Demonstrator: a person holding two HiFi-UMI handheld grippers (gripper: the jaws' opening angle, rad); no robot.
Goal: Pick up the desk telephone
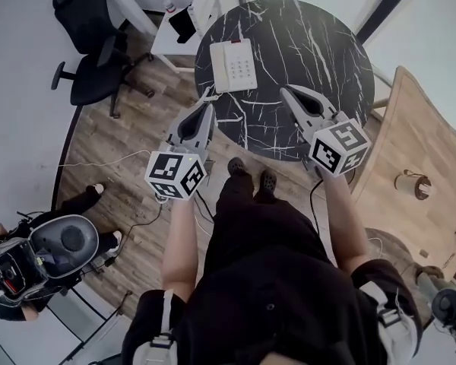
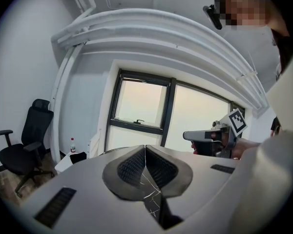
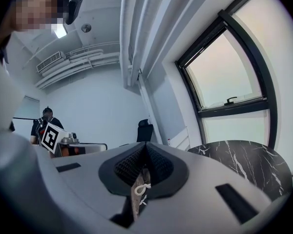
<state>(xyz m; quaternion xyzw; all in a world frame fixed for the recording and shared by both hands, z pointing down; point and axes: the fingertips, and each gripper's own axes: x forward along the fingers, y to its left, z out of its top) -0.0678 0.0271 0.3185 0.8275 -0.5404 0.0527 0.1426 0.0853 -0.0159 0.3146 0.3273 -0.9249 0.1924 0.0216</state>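
Two closed, empty grippers hover short of the phone, so I judge this the approach step. The left gripper [image 1: 207, 111] has its jaws pressed together at the near edge of the round marble surface [image 1: 311, 44]. Beyond and between both tips, the white desk telephone [image 1: 233, 65] lies flat on that surface, untouched. The right gripper [image 1: 287, 91] is likewise clamped on nothing. Next, jaws must part and settle around the telephone's sides.
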